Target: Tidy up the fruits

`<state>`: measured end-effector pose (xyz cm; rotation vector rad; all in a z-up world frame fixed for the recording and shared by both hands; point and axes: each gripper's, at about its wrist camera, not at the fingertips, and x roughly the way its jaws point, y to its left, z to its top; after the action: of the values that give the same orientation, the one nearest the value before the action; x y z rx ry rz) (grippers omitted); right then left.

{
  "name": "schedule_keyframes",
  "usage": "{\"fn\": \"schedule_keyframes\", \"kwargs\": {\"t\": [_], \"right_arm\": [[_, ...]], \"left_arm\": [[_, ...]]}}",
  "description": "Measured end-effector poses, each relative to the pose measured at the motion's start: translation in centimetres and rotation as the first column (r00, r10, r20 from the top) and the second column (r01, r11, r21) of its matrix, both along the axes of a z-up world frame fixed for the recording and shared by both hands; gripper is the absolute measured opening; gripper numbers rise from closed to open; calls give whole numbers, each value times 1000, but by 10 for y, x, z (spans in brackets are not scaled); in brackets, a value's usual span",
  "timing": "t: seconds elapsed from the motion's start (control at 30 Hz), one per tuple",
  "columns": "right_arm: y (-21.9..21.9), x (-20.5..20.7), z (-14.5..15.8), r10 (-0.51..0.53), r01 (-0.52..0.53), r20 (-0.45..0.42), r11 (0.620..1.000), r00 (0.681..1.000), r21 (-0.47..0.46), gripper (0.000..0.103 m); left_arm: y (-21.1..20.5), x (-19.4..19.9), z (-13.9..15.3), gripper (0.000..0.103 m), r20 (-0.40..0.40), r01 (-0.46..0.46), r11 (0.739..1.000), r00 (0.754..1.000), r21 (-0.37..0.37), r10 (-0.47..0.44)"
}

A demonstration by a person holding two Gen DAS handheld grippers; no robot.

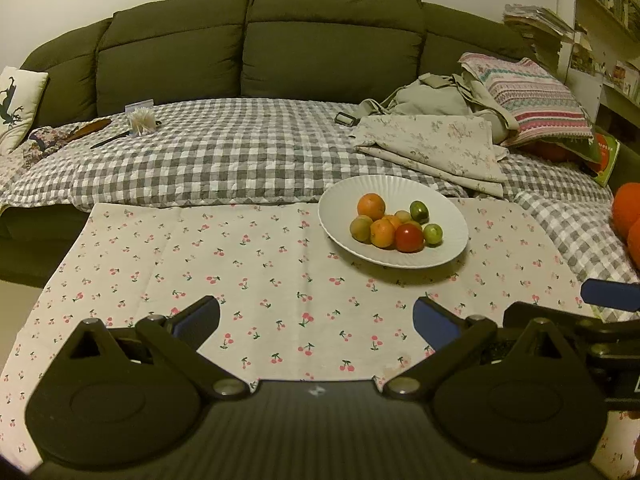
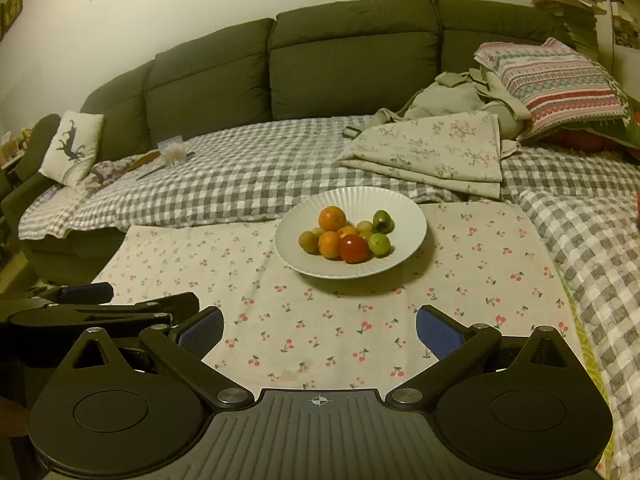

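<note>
Fruit (image 2: 347, 238) sits heaped in the white plate (image 2: 404, 208) on the cherry-print cloth (image 2: 360, 344), light, round, likely to roll and bruise, so each spread, empty gripper, left (image 1: 316, 316) and right (image 2: 319, 327), should pinch gently across the middle.

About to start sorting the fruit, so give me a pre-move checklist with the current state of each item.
1. Left tool open and holding nothing: ok.
2. Right tool open and holding nothing: ok.
3. All fruit in the white plate, none loose on the cherry-print cloth: ok.
4. Red tomato at the near edge of the pile, nothing lying on it: ok.
5. Path from both tools to the plate free of objects: ok.
6. Separate container for sorted fruit: cannot tell, none in view.
</note>
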<state>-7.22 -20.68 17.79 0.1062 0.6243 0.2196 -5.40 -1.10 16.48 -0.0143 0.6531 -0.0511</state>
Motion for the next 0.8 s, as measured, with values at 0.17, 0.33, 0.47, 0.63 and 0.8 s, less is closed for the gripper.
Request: {"fn": "schedule_keyframes", "kwargs": {"t": [0.17, 0.33, 0.47, 0.63, 0.8], "right_arm": [[1, 0, -1, -2, 2, -1, 1000, 1000, 0, 103], [0, 0, -1, -3, 3, -1, 1000, 1000, -1, 103], [-1, 1, -3, -5, 5, -4, 1000, 1000, -5, 103], [-1, 2, -5, -8, 8, -8, 1000, 1000, -7, 103], [-1, 2, -5, -13, 13, -10, 1000, 1000, -9, 103]], "left_arm": [[-2, 0, -1, 102, 1, 9, 1000, 1000, 9, -9], [-2, 0, -1, 102, 1, 10, 1000, 1000, 14, -10], [-1, 0, -2, 102, -4, 12, 1000, 1000, 12, -12], [-1, 0, -1, 102, 3, 19, 1000, 1000, 10, -19], [-1, 0, -1, 102, 5, 19, 1000, 1000, 7, -19]]}}
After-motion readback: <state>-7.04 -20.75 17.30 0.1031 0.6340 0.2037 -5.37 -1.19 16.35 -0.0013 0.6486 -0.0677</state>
